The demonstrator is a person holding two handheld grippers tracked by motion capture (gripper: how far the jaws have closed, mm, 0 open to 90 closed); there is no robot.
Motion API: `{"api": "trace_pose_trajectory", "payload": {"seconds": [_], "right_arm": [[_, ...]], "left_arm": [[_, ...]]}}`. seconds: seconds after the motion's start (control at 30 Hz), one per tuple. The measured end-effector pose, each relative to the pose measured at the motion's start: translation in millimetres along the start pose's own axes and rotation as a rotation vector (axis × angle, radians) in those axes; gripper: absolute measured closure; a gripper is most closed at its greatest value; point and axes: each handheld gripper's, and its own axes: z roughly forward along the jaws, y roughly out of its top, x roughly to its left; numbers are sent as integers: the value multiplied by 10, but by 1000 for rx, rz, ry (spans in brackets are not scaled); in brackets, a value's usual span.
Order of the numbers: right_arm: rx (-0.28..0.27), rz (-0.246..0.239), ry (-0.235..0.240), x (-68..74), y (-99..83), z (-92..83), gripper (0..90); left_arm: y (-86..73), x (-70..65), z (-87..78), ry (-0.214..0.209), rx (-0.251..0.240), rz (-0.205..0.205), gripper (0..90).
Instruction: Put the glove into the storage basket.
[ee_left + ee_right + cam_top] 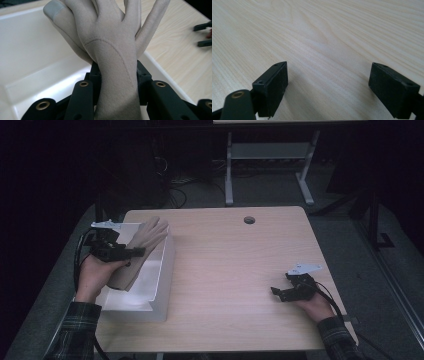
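The left gripper [131, 252] is clamped across the wrist of a beige glove [145, 245] over the white bin [162, 285] at the table's [240, 270] left; its fingers point far-right. The right gripper [276, 293], jaws wide and empty, rests near-right, well apart.

The high view looks forward and down over the whole bench [235, 260] from the person's side. The left gripper view sits close behind a beige glove [112, 50] over a white bin [30, 50] at the bench's left edge and faces across the bench, sharing glove and bin with the high view. The right gripper view skims bare wood near the right edge.
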Motion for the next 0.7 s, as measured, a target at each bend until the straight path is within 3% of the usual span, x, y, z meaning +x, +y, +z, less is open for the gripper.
{"api": "trace_pose_trajectory", "payload": {"seconds": [0.33, 0.43, 0.7], "right_arm": [[0, -1, 0, 0, 0, 0, 152], [0, 0, 0, 0, 0, 0, 152], [1, -1, -1, -1, 0, -1, 152]], "left_arm": [[-233, 110, 266, 33, 43, -18, 669], [-305, 142, 347, 28, 31, -40, 669], [-442, 202, 466, 51, 53, -48, 668]]}}
